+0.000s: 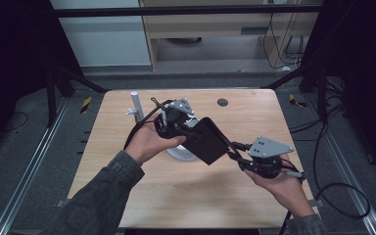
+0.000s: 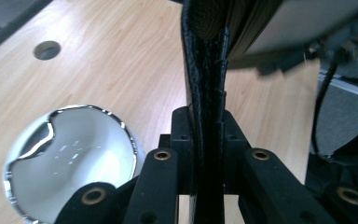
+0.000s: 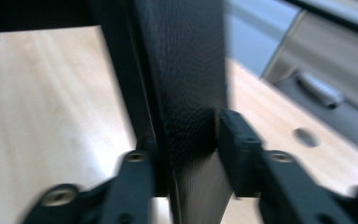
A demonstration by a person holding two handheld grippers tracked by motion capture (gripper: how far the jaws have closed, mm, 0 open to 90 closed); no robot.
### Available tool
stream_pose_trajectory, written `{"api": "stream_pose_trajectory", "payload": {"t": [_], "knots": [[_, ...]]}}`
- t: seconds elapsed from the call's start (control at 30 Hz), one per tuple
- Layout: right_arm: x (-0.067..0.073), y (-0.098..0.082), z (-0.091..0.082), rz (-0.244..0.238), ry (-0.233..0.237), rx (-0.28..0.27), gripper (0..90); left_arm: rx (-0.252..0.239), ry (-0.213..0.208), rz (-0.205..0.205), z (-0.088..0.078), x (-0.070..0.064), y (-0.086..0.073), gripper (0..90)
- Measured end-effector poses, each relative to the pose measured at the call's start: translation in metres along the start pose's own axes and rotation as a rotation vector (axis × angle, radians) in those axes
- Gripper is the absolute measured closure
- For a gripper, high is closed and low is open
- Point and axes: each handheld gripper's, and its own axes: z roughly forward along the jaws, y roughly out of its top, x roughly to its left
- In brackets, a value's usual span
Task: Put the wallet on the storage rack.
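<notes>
- I have the black pouch (image 1: 206, 141) held up off the table (image 1: 254, 112), between the left gripper (image 1: 192, 133) and the right gripper (image 1: 235, 152), tilted down toward my right.
- Left jaws are clamped on its stitched edge (image 2: 208, 93). In the right gripper view the pouch (image 3: 186, 93) sits between the jaws, but a sliver of gap shows at one pad, so I judge that grip loose.
- It looks like textured leatherette: light, flexible, grippy rather than slick (seams should be the firmest hold).
- I cannot tell what is inside it.
- The shiny white bowl (image 2: 70, 158) below looks empty.
</notes>
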Motion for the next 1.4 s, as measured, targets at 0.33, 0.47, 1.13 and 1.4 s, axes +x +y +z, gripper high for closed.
{"api": "stream_pose_trajectory", "payload": {"t": [0.33, 0.47, 1.13, 1.4], "knots": [[-0.002, -0.066, 0.022, 0.150, 0.039, 0.093, 20.1, 0.012, 0.059, -0.006, -0.026, 0.020, 0.012, 80.4], [-0.015, -0.080, 0.042, 0.203, -0.029, 0.169, 11.4, -0.001, 0.058, -0.009, -0.047, 0.033, 0.022, 80.4], [-0.024, -0.116, 0.067, 0.367, -0.189, 0.284, 7.9, 0.021, 0.200, -0.041, -0.070, 0.039, 0.022, 80.3], [-0.024, -0.123, 0.076, 0.391, -0.233, 0.329, 8.1, 0.027, 0.203, -0.046, -0.066, 0.044, 0.020, 80.3]]}}
